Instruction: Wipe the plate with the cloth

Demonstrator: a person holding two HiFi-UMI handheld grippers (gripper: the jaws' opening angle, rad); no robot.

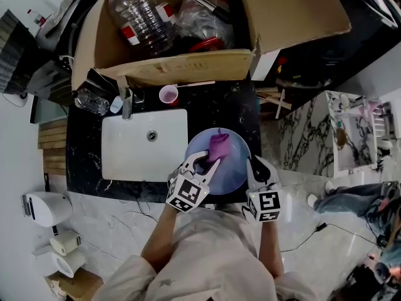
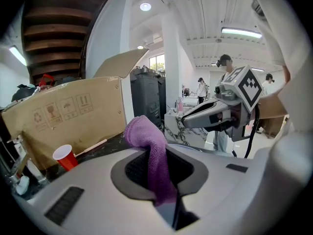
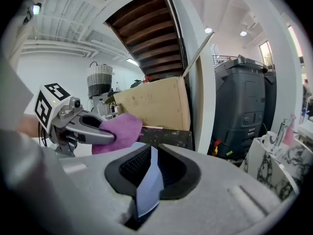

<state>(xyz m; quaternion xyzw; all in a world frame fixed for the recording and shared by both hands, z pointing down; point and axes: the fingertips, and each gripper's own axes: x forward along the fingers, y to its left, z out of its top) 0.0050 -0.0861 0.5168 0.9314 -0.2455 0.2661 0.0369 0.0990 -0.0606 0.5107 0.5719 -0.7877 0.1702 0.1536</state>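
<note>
The left gripper [image 2: 155, 173] has its jaws squeezed tight on the purple cloth [image 2: 146, 141]. The cloth sticks up between them and flops out past their tips, so it can rub the plate [image 1: 233, 171]. The right gripper [image 3: 149, 173] has its jaws pinched on the rim of the blue plate, which runs edge-on between them. I think that grip keeps the plate from sliding. The cloth rests on the plate just ahead of the left jaws, so this looks like wiping.
</note>
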